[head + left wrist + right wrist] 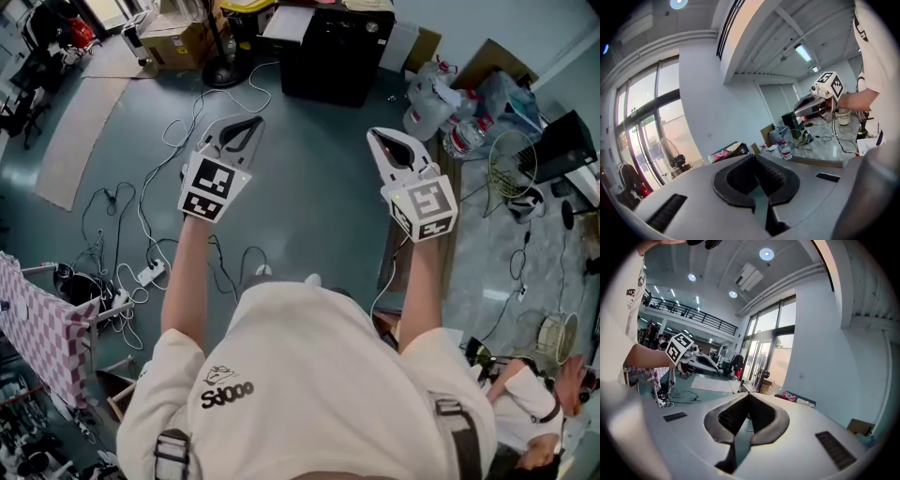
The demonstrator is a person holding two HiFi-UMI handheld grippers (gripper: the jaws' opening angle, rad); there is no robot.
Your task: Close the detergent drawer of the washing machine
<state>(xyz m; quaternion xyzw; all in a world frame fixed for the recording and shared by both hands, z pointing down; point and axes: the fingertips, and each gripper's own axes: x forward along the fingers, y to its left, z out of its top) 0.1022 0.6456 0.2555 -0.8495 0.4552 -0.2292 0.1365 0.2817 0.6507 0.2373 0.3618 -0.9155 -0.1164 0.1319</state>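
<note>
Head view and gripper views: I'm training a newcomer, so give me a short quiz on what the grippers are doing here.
1. True or false: the left gripper holds something.
2. The right gripper has its jaws: A) wide apart; B) together, empty; C) shut on a cable.
3. Fill in: the white power strip lies on the ____.
Key: 1 false; 2 B; 3 floor.

Bright daylight enters through tall windows (647, 131) at nine o'clock in the left gripper view; both gripper views bend and blacken at their edges.
</note>
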